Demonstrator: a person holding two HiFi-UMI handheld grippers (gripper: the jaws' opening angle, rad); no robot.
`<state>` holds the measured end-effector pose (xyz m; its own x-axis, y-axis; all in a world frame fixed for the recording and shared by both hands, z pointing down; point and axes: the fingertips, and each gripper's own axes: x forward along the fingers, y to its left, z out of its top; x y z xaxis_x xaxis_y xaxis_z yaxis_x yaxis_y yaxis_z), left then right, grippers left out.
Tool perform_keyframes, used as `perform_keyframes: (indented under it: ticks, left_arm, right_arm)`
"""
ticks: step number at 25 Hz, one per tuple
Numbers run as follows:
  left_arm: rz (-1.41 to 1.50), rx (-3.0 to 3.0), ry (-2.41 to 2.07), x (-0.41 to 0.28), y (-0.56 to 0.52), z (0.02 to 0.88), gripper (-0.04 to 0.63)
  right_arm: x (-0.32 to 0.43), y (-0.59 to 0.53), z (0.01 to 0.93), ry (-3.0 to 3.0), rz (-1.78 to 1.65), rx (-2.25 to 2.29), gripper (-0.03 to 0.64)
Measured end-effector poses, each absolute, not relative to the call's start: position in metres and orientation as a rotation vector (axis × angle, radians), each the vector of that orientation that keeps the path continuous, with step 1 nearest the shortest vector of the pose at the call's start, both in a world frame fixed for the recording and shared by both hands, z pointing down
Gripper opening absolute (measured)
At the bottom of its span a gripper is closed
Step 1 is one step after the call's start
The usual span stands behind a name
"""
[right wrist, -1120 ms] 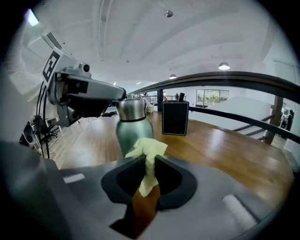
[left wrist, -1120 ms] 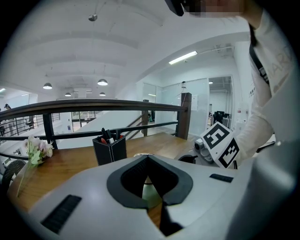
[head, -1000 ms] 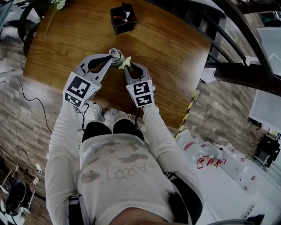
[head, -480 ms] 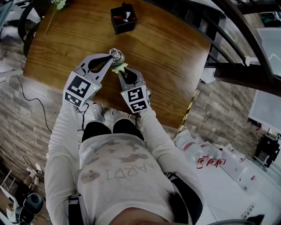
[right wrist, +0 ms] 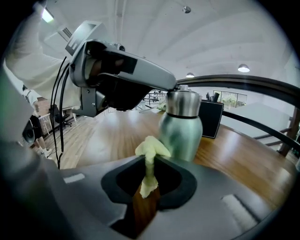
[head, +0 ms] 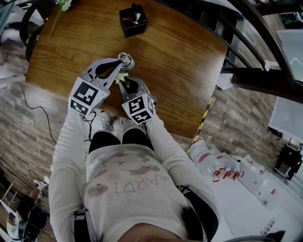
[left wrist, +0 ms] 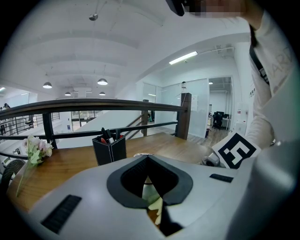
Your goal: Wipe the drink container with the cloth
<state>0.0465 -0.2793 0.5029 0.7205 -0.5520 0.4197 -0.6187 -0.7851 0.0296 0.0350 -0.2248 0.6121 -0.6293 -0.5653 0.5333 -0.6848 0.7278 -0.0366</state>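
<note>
A pale green metal drink container [head: 127, 62] with a silver lid stands upright on the wooden table [head: 180, 61]. My left gripper [head: 124, 60] is shut on its lid from the left. In the right gripper view its jaw tips meet the lid above the container's body [right wrist: 180, 126]. My right gripper [head: 122, 81] is shut on a yellow-green cloth [right wrist: 151, 152], and the bunched end presses against the container's near side. Through the left gripper's jaw opening I see a strip of the container [left wrist: 148, 190] and a bit of cloth [left wrist: 157, 207].
A black pen holder [head: 133, 20] stands farther back on the table, beyond the container. A flower sprig [head: 61, 4] lies at the far left corner. A dark railing [left wrist: 93, 105] runs behind the table. The table's near edge is just under my grippers.
My right gripper has swung the cloth from the container's right side leftward round to its near side. The left gripper and the container have stayed put.
</note>
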Motion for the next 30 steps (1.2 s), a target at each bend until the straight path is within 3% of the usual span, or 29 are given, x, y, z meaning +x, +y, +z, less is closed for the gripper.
perform_keyframes:
  ticks: [8,30]
  left_arm:
    - [0.601,2.758,-0.939,0.048,-0.281,0.504,0.006]
    - [0.599,2.761,-0.934,0.048,-0.277,0.499,0.006]
  right_arm:
    - [0.019,-0.228,0.603,-2.462,0.286,0.919,0.071]
    - [0.087,-0.246,0.600,-2.366,0.336,1.135,0.072]
